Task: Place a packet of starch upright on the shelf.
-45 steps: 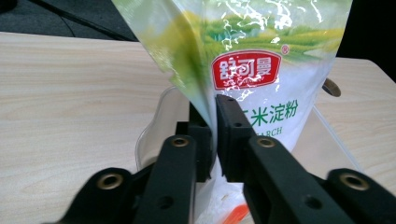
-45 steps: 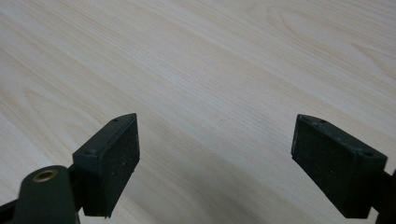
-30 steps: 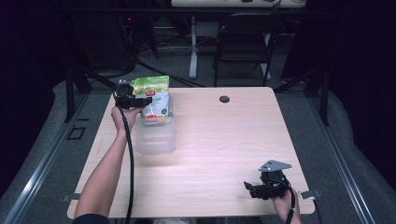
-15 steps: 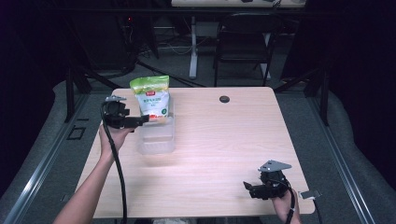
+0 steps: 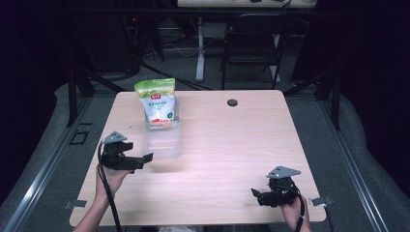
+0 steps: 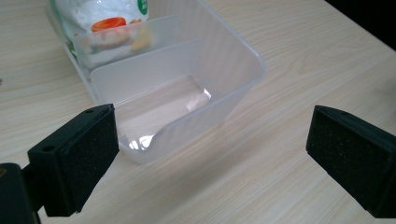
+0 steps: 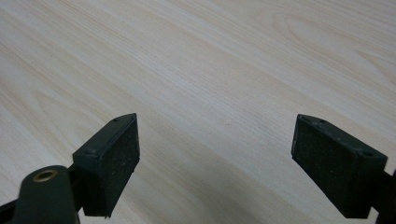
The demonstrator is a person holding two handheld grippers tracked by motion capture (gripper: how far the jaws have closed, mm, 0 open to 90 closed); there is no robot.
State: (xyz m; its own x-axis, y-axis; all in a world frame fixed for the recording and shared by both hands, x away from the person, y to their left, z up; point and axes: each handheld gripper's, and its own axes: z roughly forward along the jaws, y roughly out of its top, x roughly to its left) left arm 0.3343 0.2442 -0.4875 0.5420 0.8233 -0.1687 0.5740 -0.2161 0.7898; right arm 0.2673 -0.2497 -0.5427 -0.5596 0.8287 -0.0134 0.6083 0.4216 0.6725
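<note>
Bag of snacks stands in the far part of the clear box, upper left of the high view. That job looks done. Left claw has just been opening, nothing between its jaws. Right claw rests apart on the tabletop.

We see a pale wood-grain bench carrying a frosted, colourless translucent container, and in it a bag with a bright green top, a white body and an orange patch low on its front. Both grippers are black, their fingers faced with matt black pads, each topped by a grey plate.
</note>
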